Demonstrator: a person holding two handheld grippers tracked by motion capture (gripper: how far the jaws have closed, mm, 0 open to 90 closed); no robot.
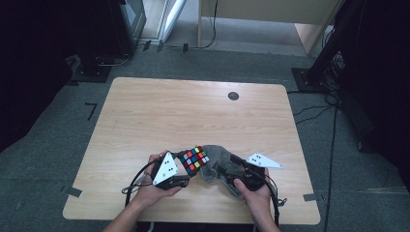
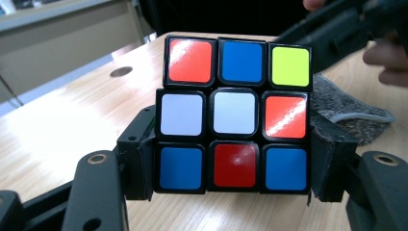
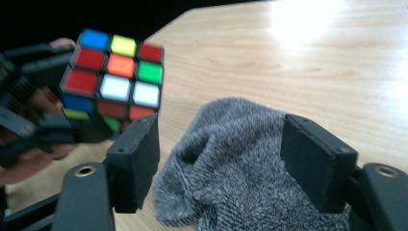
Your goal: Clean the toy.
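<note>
Left gripper [image 2: 231, 192] has the puzzle cube [image 2: 235, 115] clamped between its pads, held just above the table [image 1: 193, 111]. The grey cloth [image 3: 235, 163] lies right beside it, bunched between the right gripper's [image 3: 231, 163] spread jaws, pads not pinching yet, so the right hand's way closer to it.

Bright overhead light washes the table [image 3: 308, 29] to white glare beyond the right tongs [image 3: 219, 163]; glossy streaks cross the cube [image 2: 235, 115] held in the left tongs [image 2: 231, 168], whose jaws blur close to the lens; room edges fall dark
</note>
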